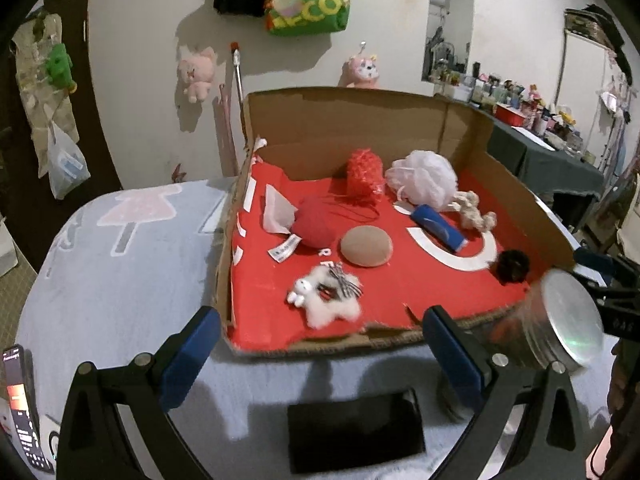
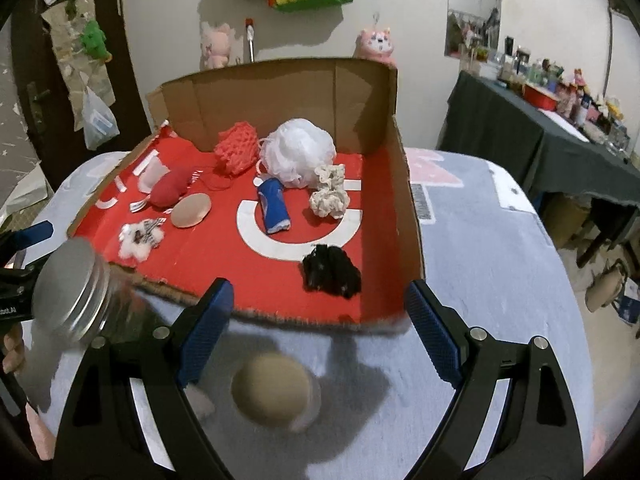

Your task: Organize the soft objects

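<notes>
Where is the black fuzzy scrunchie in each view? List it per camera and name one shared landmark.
Left wrist: black scrunchie at the tray's right edge, just beyond the white ring's end.
Right wrist: black scrunchie near the tray's front right corner, below the ring.
Shared landmark: white bath pouf at the back of the cardboard tray.

The cardboard box (image 2: 394, 128) is open at its near edge, so a gripper could enter level from the front; its back wall and right wall stand tall and block those sides. Inside, the back is crowded by the white mesh pouf (image 2: 298, 150) and the red net ball (image 2: 236, 148). The bare red floor in the middle front lies free between the white plush toy (image 2: 140, 238) and the black fuzzy piece (image 2: 332, 272). A silver-lidded jar (image 2: 74, 286) juts in at the front left corner, and a tan round pad (image 2: 272, 390) lies on the cloth before the box.
</notes>
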`<state>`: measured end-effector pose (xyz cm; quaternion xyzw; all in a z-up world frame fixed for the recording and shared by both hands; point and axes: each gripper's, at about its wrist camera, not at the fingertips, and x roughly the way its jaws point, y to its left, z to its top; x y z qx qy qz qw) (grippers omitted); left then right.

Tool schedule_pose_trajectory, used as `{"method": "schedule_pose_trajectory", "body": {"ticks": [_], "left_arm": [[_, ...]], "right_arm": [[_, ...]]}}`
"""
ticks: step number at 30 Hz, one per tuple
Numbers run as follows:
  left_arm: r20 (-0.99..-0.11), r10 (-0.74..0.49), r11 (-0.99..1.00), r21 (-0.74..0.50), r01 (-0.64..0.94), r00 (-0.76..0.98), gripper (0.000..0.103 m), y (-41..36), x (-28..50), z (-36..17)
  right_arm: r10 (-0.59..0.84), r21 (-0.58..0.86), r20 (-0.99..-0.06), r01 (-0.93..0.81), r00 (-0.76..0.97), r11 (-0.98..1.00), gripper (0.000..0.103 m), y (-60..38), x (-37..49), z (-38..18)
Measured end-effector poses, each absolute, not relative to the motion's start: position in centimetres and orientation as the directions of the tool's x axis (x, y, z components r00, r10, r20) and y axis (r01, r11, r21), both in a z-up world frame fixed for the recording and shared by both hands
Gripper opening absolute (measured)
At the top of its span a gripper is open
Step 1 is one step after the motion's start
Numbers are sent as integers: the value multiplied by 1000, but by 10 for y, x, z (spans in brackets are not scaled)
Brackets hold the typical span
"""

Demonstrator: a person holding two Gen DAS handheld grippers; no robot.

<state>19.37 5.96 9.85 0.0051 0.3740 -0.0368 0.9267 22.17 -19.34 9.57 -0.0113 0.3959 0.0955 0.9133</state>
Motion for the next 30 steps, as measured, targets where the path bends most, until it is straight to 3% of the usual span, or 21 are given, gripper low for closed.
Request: {"method": "schedule_pose_trajectory", "body": {"ticks": [7,30], "left_arm": [[-746,-63,997,-15,79,663,103,58,224,89],[-784,-27,997,23,74,620,103,54,246,75]], "right_arm": [[146,35,-764,-185,629,982,88,-183,244,87],[101,5,-804,-164,586,986,88,-178,263,77]]}}
